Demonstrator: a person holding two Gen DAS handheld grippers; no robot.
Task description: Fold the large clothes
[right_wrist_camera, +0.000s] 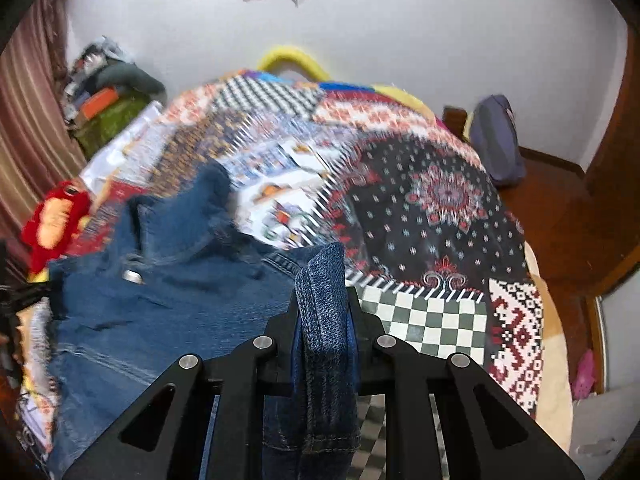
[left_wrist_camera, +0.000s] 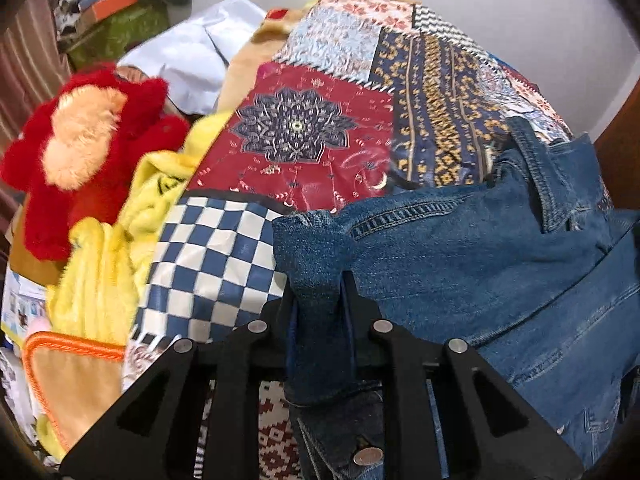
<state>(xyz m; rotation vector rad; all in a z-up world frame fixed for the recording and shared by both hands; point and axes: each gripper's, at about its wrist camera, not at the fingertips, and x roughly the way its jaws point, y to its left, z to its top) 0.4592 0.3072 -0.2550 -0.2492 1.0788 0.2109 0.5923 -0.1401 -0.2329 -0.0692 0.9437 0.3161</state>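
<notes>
1. Pinching a bunched fold of the denim jacket (left_wrist_camera: pixel 460 248), the left gripper (left_wrist_camera: pixel 318 292) has its jaws pressed nearly together, with only the thickness of cloth between them.
2. The right gripper (right_wrist_camera: pixel 322 304) grips another doubled edge of the jacket (right_wrist_camera: pixel 160 280) the same way, its jaws closed tight on the stitched hem.
3. The jacket lies spread on the patchwork bedspread (left_wrist_camera: pixel 304 128), its collar rumpled and a metal button (right_wrist_camera: pixel 133 276) showing near the front.
4. Each pinched fold stands up from the cloth and hangs down between the fingers.
5. A red plush toy (left_wrist_camera: pixel 84 148) and a yellow blanket (left_wrist_camera: pixel 108 264) lie beside the bedspread (right_wrist_camera: pixel 432 208), apart from the jacket.
</notes>
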